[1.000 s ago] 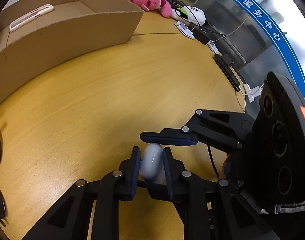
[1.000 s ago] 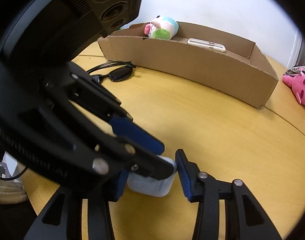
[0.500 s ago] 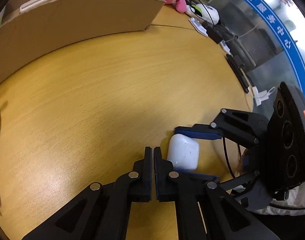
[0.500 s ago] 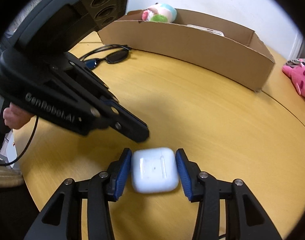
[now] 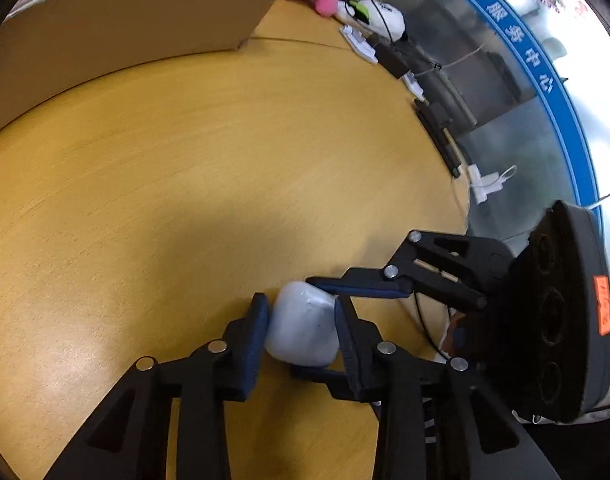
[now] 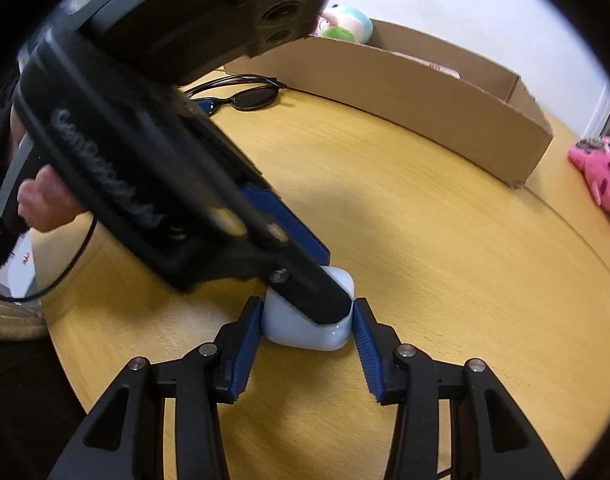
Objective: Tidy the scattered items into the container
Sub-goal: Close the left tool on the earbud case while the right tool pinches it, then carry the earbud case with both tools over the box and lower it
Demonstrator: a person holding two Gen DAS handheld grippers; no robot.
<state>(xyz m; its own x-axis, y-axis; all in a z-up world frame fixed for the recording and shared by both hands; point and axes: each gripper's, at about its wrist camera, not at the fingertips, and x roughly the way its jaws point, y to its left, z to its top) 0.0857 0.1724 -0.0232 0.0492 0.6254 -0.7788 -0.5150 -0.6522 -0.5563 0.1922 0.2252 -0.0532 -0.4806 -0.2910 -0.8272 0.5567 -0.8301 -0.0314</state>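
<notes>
**Two grippers, one white case, down by the table edge**

Two sets of jaws are on the same prize. The left gripper [image 5: 301, 306] has just been opening, and the white earbud case [image 5: 301, 332] sits right between its pads at 6 o'clock. The pads look to touch both flanks, though whether they truly bite I cannot tell. The right gripper [image 6: 307, 316] comes in crosswise with its blue pads apart, framing the case's other two sides with barely a sliver to spare and no clear squeeze.

My call is that this is a handover, or a re-grip. To do it well, one gripper should close squarely on the flat faces, pads centred and not riding the rounded corners. That shell looks glossy and could squirt out. The other gripper should let go only once the grip is sure, then back straight out so the crossed fingers don't snag.

Mind the edge too. The case lies on the wooden table [image 5: 185, 180] close to its rim, which curves past at 8 o'clock in the right wrist view, so a fumble could send it to the floor.

Ahead, the cardboard box [image 6: 445, 92] waits at 1 o'clock across bare wood, its wall to be cleared from above. Sunglasses [image 6: 253, 98] lie at 11 o'clock beside the box, and a pink plush [image 6: 601, 176] sits at 3 o'clock, both off the direct line.
</notes>
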